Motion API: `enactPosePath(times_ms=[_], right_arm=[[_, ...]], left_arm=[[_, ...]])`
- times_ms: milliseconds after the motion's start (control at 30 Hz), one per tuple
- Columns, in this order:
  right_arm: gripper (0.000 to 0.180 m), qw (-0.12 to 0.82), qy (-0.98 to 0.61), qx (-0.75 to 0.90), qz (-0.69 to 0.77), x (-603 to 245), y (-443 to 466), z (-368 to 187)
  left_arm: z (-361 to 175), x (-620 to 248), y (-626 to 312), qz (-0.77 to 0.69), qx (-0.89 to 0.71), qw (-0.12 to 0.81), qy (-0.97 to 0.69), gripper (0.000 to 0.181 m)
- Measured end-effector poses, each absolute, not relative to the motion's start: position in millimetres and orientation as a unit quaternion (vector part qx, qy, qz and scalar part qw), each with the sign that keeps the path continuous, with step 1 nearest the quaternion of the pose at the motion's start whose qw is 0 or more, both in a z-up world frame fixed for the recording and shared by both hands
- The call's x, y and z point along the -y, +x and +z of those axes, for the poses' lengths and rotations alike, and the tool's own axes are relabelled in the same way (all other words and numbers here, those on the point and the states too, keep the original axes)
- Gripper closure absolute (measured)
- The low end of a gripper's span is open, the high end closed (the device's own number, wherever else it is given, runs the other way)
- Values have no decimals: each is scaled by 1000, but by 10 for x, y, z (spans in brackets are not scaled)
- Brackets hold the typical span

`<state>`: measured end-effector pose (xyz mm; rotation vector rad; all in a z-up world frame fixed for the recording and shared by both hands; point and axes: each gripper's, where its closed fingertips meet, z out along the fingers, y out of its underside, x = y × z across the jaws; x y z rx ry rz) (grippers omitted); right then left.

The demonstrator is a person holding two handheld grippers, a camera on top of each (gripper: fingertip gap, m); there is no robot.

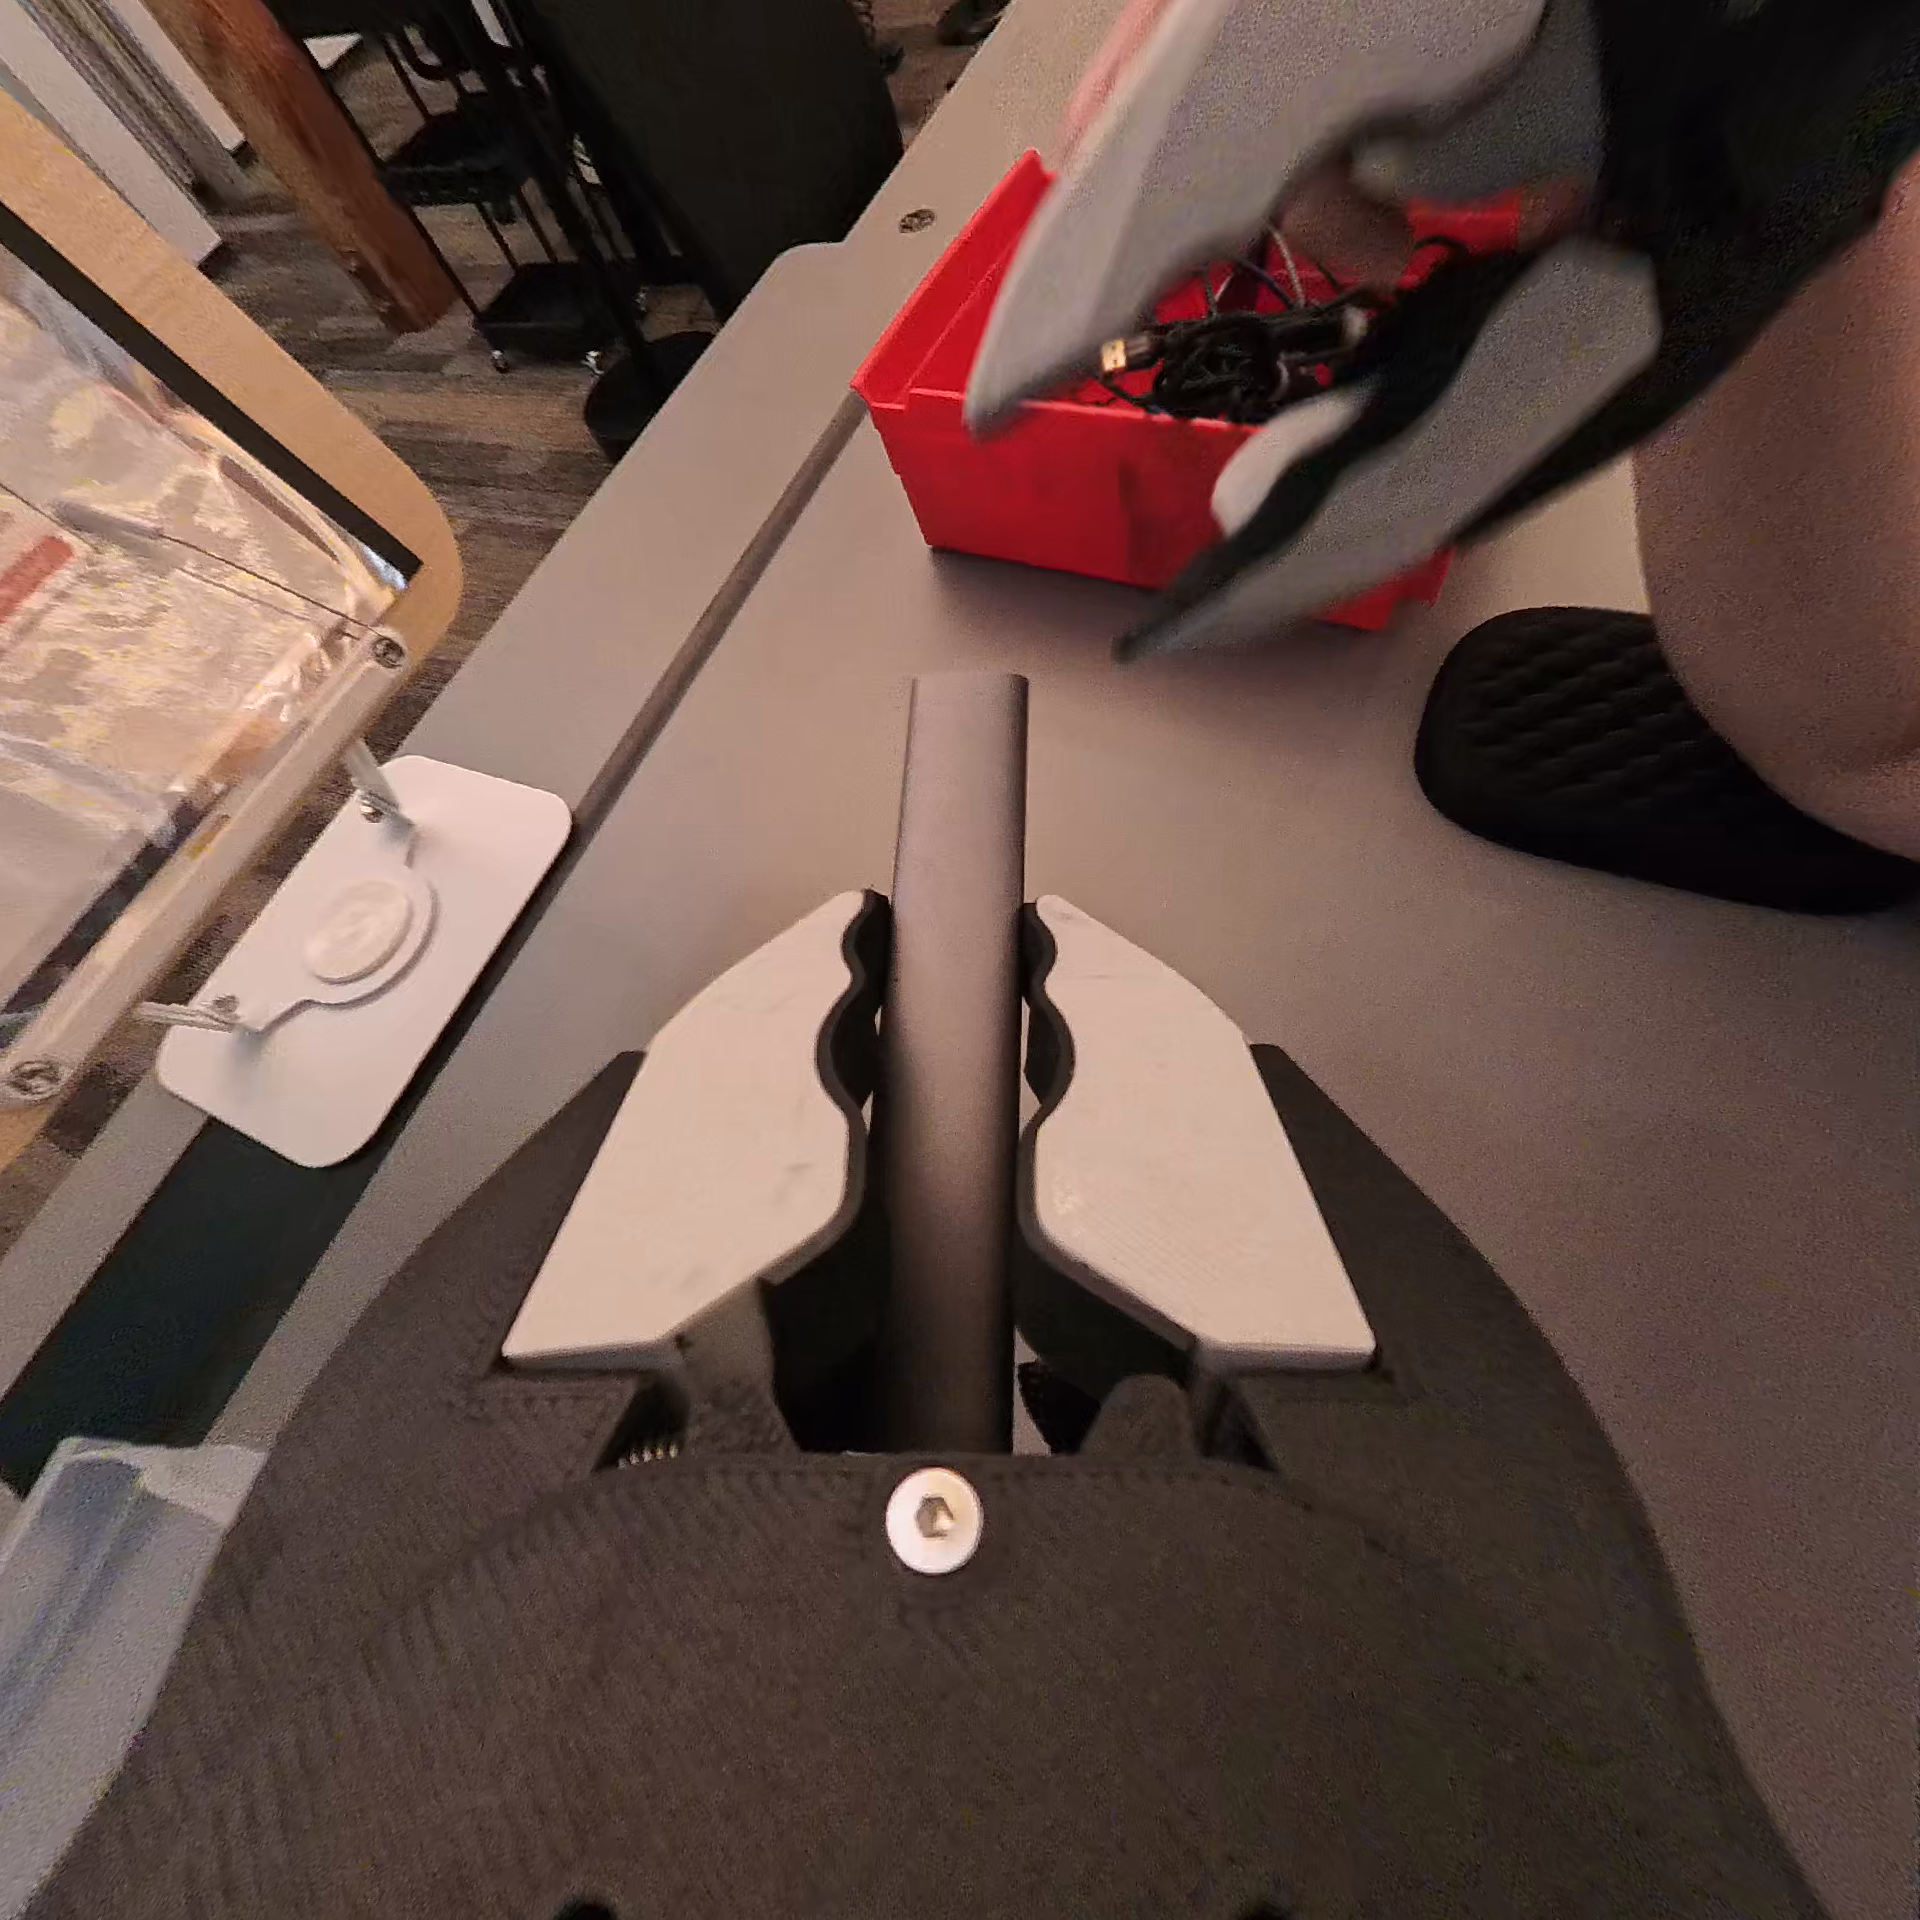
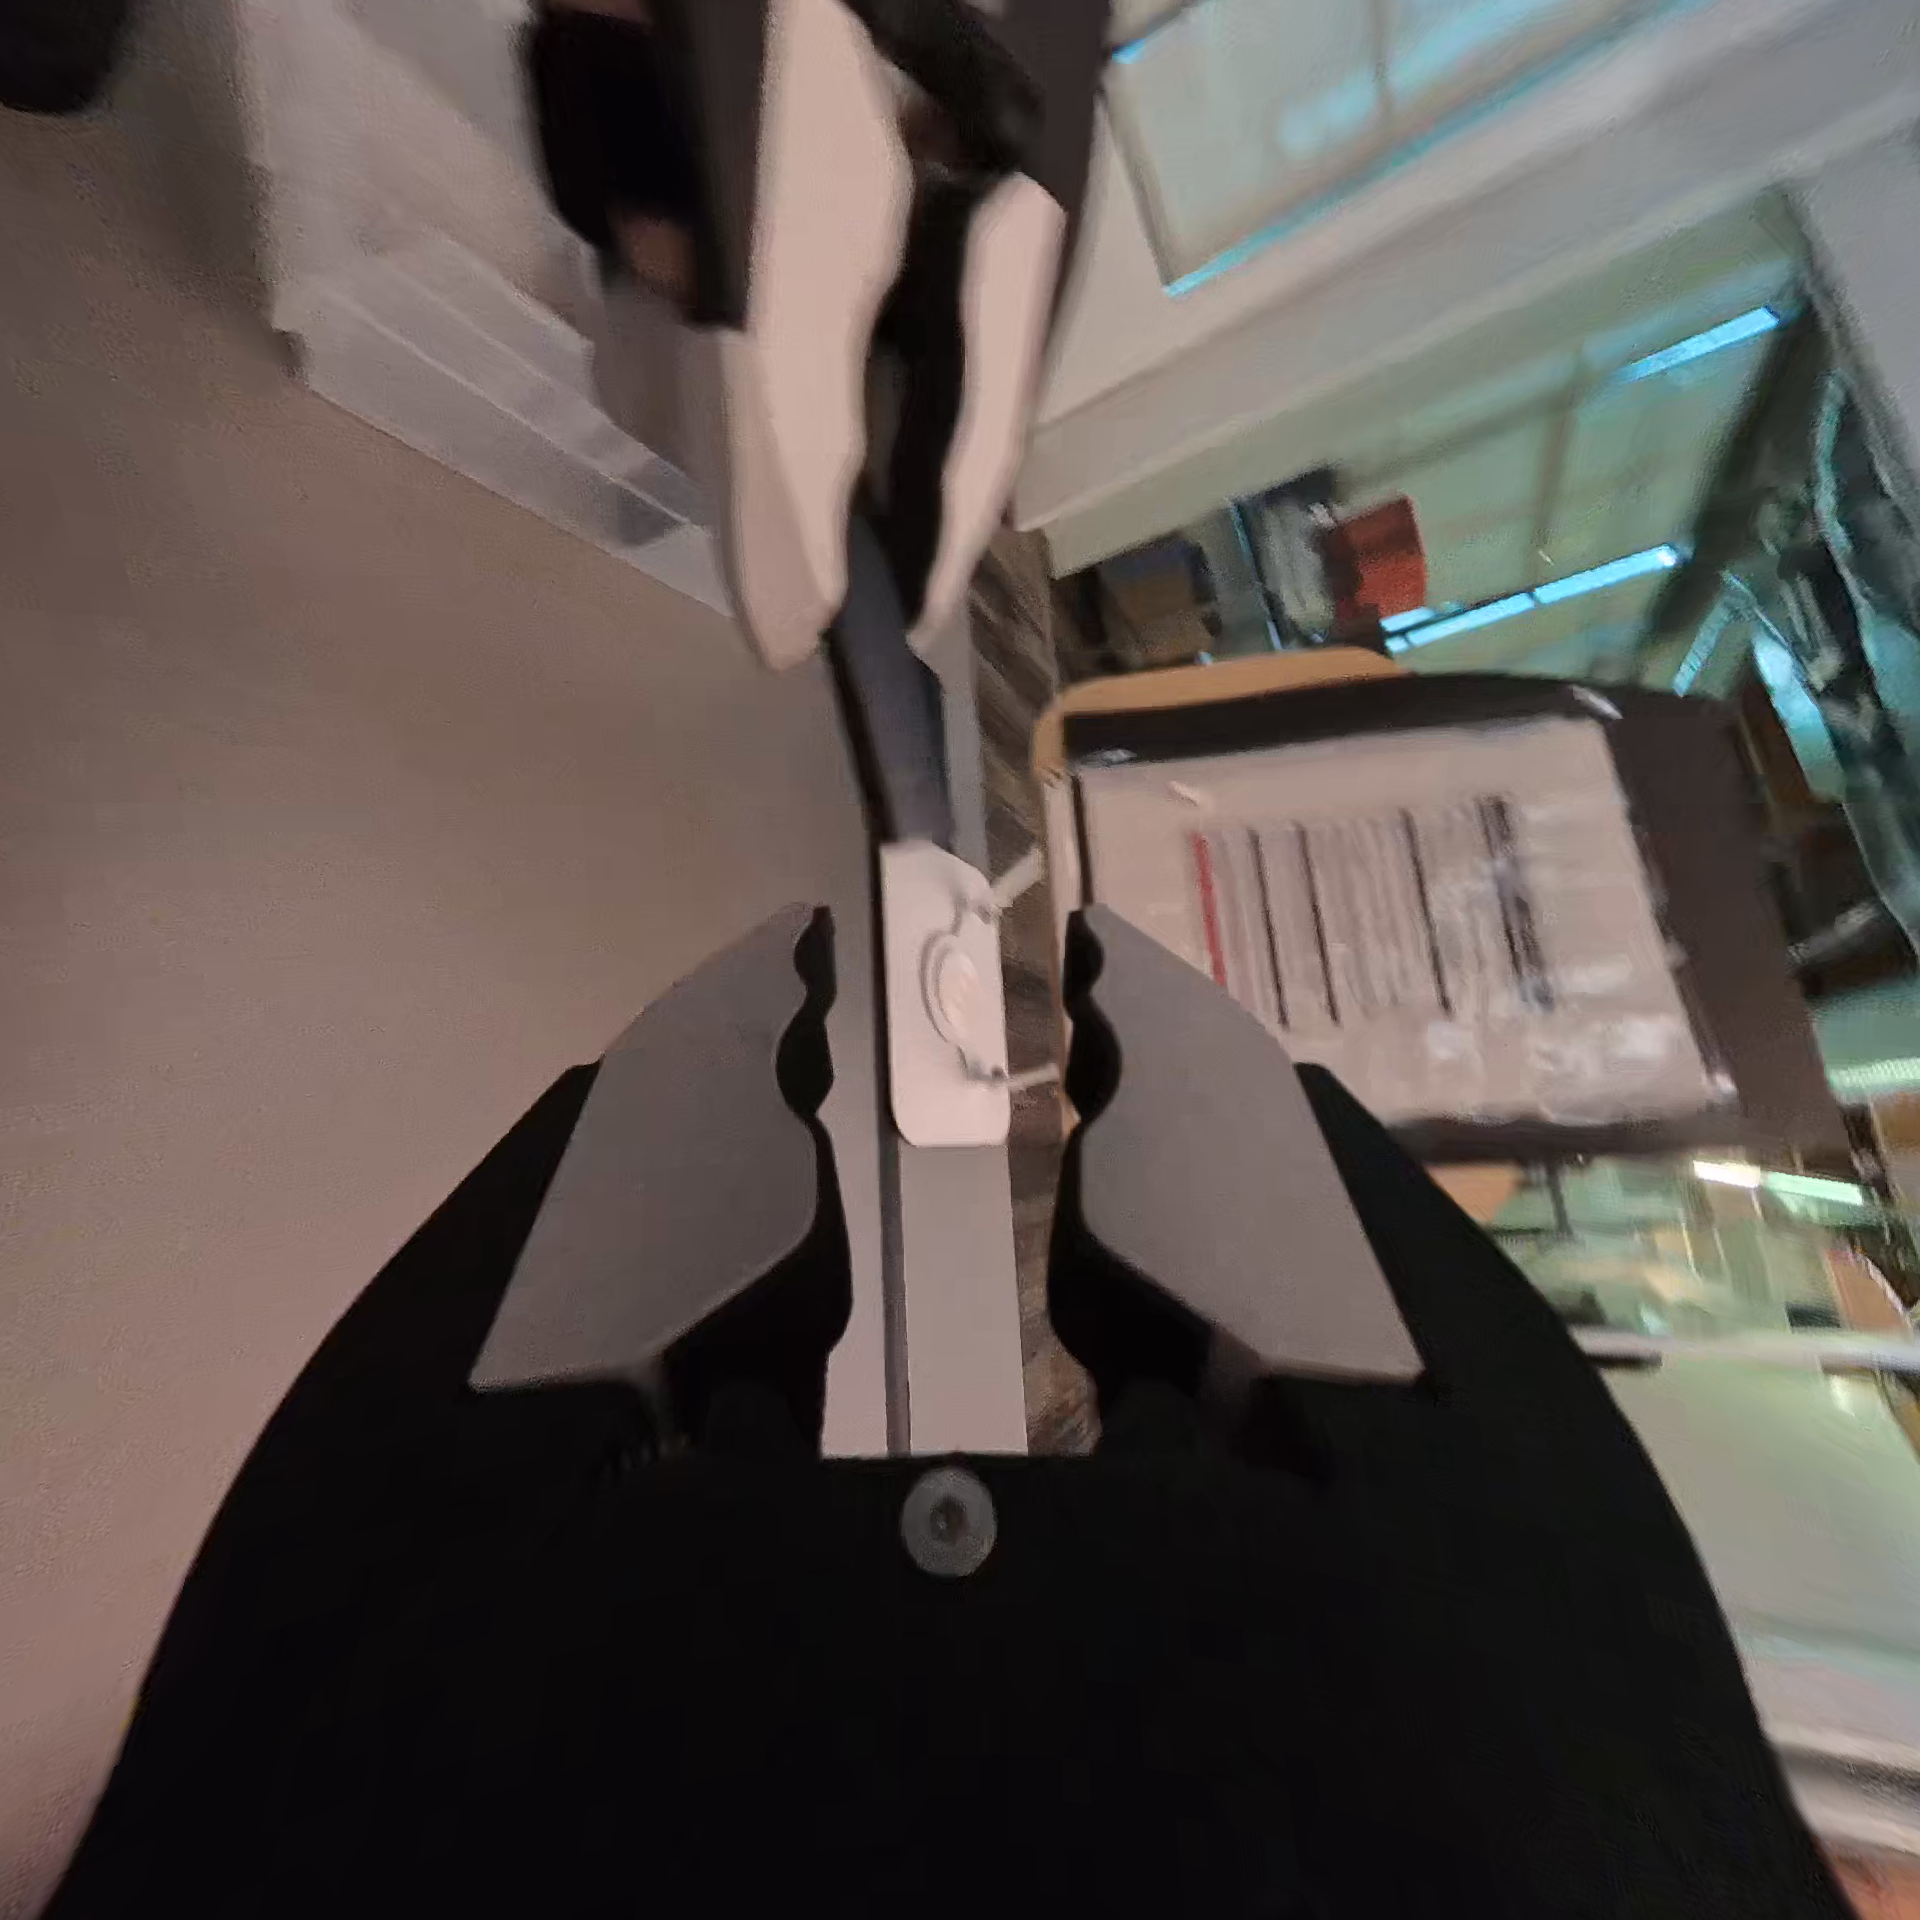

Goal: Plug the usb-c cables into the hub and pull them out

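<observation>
The dark hub (image 1: 951,1039) is clamped between the left gripper (image 1: 951,914) fingers. The right gripper (image 2: 948,925) is spread and empty. Beyond the hub, cables (image 1: 1236,358) are seen unplugged in the red bin (image 1: 1039,488); plugging seems not yet begun.

On the counter (image 1: 1195,831), the hub (image 1: 956,1039) lies lengthwise ahead of the left tool (image 1: 956,925), clamped between its two fingers (image 1: 727,1132) and reaching forward past their tips. Beyond the hub's far end, to the right, a bin (image 1: 1049,488) stands on the counter with a tangle of cables (image 1: 1236,358) inside it. The right tool (image 1: 1174,520) hangs over the bin's near side, its fingers apart. Right of the hub, a textured pad (image 1: 1600,748) lies on the counter. Left of the hub, at the counter's edge, a flat base plate (image 1: 364,966) rests, carrying a clear panel (image 1: 156,582) that stands over the left edge.
</observation>
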<state>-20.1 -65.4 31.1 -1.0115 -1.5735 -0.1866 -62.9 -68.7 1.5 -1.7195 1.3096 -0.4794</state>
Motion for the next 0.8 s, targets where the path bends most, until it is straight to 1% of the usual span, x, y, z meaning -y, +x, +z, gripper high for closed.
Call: enactPosePath(times_ms=[67, 100, 233, 400, 500, 600, 633, 800], right_arm=[[149, 584, -413, 691, -104, 615, -385, 196], [151, 586, -403, 695, -104, 615, -450, 163], [151, 595, -378, 705, -75, 682, -615, 106], [149, 591, -370, 709, -110, 644, -627, 76], [150, 604, -352, 701, -139, 609, -636, 118], [160, 615, -333, 693, -173, 580, -650, 155], [166, 621, -322, 690, -189, 576, -651, 180], [169, 635, -287, 678, -236, 607, -689, 259]], left_arm=[[-18, 672, -604, -201, -526, 443, -698, 157], [-31, 664, -599, -204, -524, 441, -699, 157], [-33, 635, -596, -213, -516, 440, -703, 157], [-27, 624, -599, -226, -509, 438, -706, 157], [-6, 662, -584, -241, -509, 434, -703, 157], [11, 698, -579, -259, -507, 426, -703, 157], [12, 710, -579, -267, -507, 421, -703, 157], [77, 771, -604, -335, -487, 394, -705, 157]])
